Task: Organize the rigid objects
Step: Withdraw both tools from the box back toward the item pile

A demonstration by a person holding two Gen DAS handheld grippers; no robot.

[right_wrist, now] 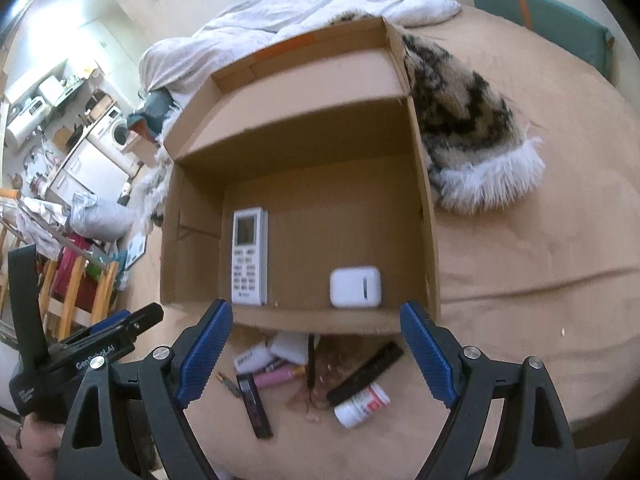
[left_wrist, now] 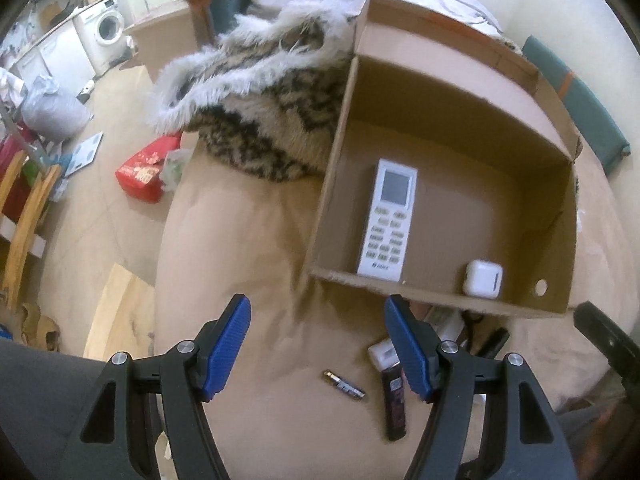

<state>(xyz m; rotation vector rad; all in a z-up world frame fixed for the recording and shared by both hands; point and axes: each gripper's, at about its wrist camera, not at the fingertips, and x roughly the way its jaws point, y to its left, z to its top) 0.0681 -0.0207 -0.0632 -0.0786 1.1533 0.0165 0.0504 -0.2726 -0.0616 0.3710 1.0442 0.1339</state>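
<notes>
Both hands are free right now: the left hand-held gripper [left_wrist: 318, 346] hangs over the bed [left_wrist: 256, 240] with its jaws spread wide and nothing between them, and the right hand-held gripper [right_wrist: 316, 354] is just as wide open, hovering over the little pile of stuff near the box. So I'd call this roughly a quarter done. Inside the cardboard box [right_wrist: 424, 216] I count two things: one white remote [right_wrist: 249, 256] lying flat on the left and one white earbud case [right_wrist: 355, 286] at the near wall, to the right. Still out on the bed, just in front of the box: one battery [left_wrist: 344, 385], one dark lighter-looking stick [right_wrist: 254, 404], one pink tube [right_wrist: 274, 378], one long black stick [right_wrist: 366, 372], one white pill bottle [right_wrist: 362, 400], plus two small white items tucked under the box edge. That's about seven left, though the clutter there is hard to read.
</notes>
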